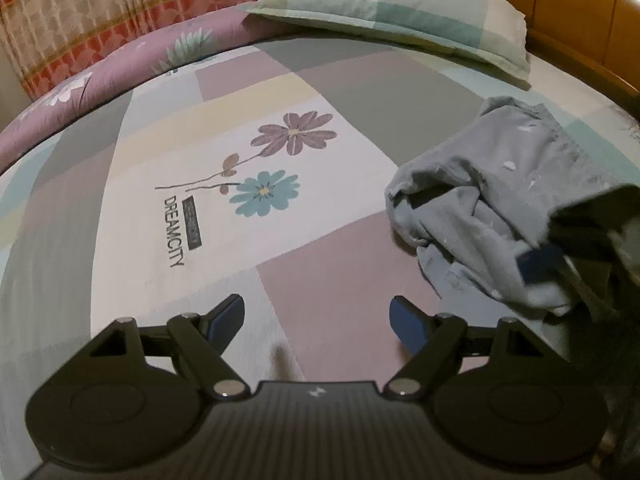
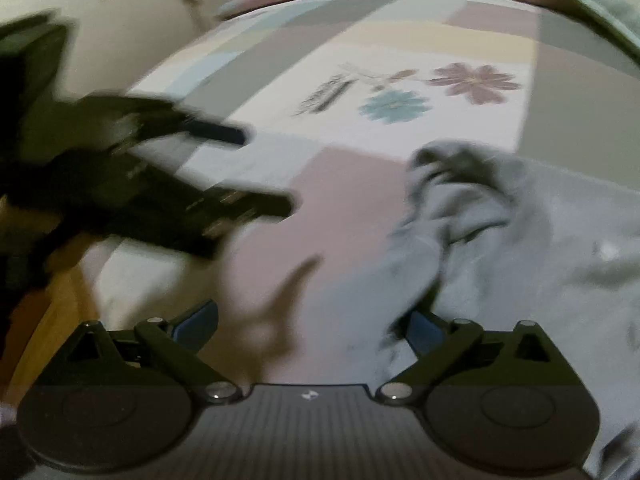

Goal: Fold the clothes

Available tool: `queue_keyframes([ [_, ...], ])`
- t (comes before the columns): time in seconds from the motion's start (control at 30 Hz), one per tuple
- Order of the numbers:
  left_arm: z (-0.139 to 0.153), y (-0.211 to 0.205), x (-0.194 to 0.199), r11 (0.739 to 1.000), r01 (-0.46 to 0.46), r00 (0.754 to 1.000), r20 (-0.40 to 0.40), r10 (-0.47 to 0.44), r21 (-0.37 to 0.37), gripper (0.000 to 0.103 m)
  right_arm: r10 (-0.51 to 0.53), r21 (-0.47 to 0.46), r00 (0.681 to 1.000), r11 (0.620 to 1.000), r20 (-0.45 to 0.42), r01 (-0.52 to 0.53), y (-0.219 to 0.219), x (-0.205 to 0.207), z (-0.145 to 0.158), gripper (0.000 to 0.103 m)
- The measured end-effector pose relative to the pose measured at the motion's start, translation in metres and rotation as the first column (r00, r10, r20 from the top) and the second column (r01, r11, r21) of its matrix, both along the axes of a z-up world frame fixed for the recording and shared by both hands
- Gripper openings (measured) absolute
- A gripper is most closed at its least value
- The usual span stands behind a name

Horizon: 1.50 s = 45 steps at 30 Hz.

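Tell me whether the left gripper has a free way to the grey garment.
Probably yes. The left gripper is open over bare bedsheet, and the grey garment lies crumpled to its right, though the right gripper is already working there.

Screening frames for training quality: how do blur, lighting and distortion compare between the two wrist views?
Left wrist view: mostly sharp, the bedsheet print readable, blur only on the right gripper over the grey garment; dim warm light, fisheye bending. Right wrist view: heavy motion blur throughout, left gripper smeared, soft finger shadows on the sheet.
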<state>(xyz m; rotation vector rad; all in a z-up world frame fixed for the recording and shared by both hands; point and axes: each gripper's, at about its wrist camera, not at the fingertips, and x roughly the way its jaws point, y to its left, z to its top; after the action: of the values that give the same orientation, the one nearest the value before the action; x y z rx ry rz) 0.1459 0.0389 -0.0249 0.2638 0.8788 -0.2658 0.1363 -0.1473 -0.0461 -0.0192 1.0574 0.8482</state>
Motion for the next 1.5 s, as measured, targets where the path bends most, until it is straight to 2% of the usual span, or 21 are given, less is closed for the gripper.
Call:
queue_keyframes([
  [0.1,-0.002,-0.001,-0.002,1.000,0.006,1.000,-0.009,-0.006,0.006,0.080,0.072,0.044,0.997,0.997,-0.042,-0.070,0.005,-0.022,0.002,0.099],
  [0.27,0.001,-0.006,-0.007,1.000,0.026,1.000,-0.010,-0.026,-0.005,0.080,0.081,-0.002,0.997,0.997,0.001,-0.081,0.007,-0.047,0.010,0.099],
  [0.4,0.004,-0.015,0.000,0.999,0.032,0.999,-0.007,-0.033,-0.034,0.080,-0.012,-0.026,0.998,1.000,0.064,0.014,-0.013,-0.045,0.025,0.099],
  [0.53,0.002,-0.033,0.025,0.998,0.048,0.999,0.008,-0.047,-0.049,0.080,-0.094,-0.029,0.987,0.995,0.127,0.098,-0.033,-0.041,0.037,0.099],
  [0.7,-0.018,-0.053,0.068,0.998,0.027,0.999,0.036,-0.025,-0.051,0.080,-0.160,-0.013,0.979,0.987,0.129,0.163,-0.048,-0.034,0.037,0.099],
  [0.8,-0.036,-0.058,0.093,0.998,0.013,0.999,-0.032,-0.015,-0.061,0.080,-0.175,-0.007,0.977,0.984,0.122,0.178,-0.052,-0.032,0.035,0.099],
  [0.9,-0.046,-0.058,0.113,0.999,-0.022,0.997,-0.067,0.023,0.026,0.083,-0.176,-0.032,0.974,0.983,0.139,0.182,-0.052,-0.031,0.033,0.099],
  [0.97,-0.040,-0.054,0.122,0.999,-0.030,0.998,-0.055,0.033,0.043,0.083,-0.177,-0.046,0.972,0.982,0.153,0.185,-0.052,-0.029,0.031,0.099],
  [1.2,-0.001,-0.062,0.162,0.989,-0.017,0.996,0.090,0.003,0.148,0.083,-0.180,-0.013,0.975,0.983,0.131,0.183,-0.055,-0.017,0.027,0.100],
  [1.4,0.040,-0.099,0.190,0.975,0.020,0.971,0.229,-0.072,0.221,0.083,-0.208,-0.006,0.971,0.978,0.118,0.210,-0.058,-0.013,0.022,0.101],
  [1.5,0.043,-0.115,0.196,0.969,0.062,0.968,0.222,-0.116,0.239,0.083,-0.215,-0.004,0.969,0.976,0.119,0.217,-0.061,-0.017,0.021,0.101],
])
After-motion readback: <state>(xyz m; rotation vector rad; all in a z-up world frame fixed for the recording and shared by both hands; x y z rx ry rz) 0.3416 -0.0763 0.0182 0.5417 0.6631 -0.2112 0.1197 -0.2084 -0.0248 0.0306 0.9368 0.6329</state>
